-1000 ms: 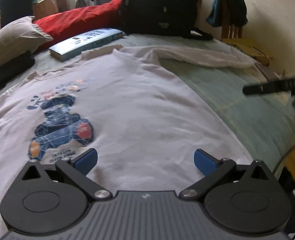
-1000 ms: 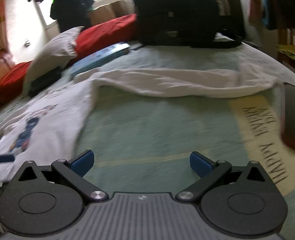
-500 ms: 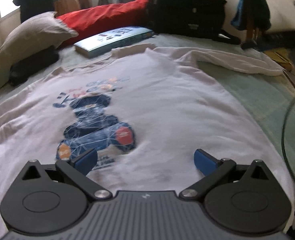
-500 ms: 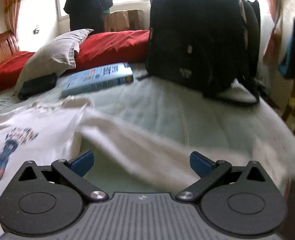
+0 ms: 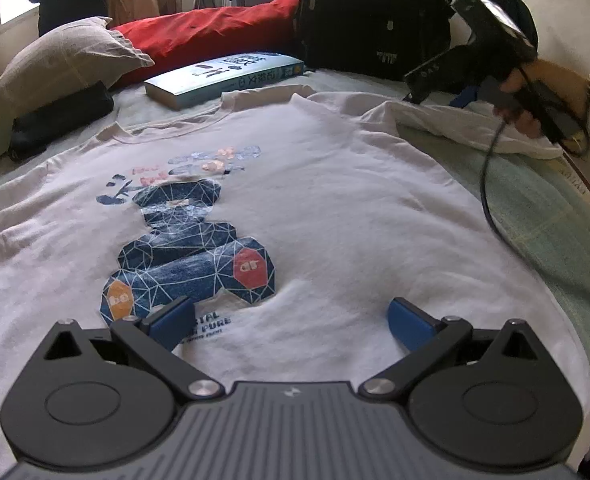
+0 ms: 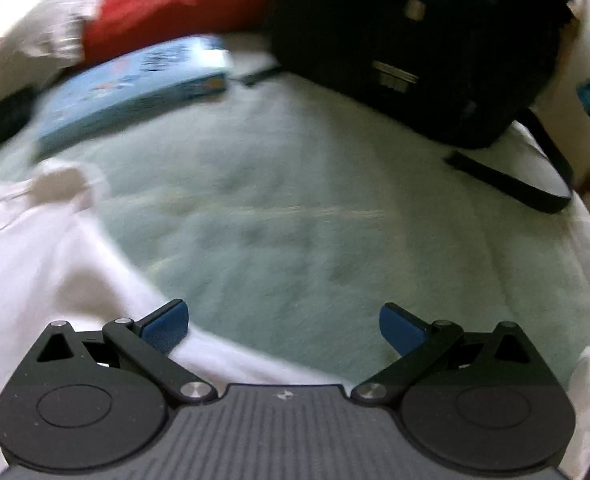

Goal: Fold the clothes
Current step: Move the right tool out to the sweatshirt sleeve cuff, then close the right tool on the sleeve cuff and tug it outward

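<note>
1. A white cotton T-shirt (image 5: 335, 208) printed with a blue geometric bear is spread flat, print up, on a pale green bed cover (image 6: 295, 216).
2. The left gripper (image 5: 291, 320) is held released just above the shirt's lower hem, its blue pads wide apart with nothing between them.
3. The right gripper (image 6: 283, 326) is likewise released and empty, poised over the shirt's right sleeve (image 5: 455, 124).
4. Beyond the collar, a light blue paperback book (image 5: 223, 78), a black backpack (image 6: 415, 40) and a red pillow (image 5: 215, 36) are seen.
</note>
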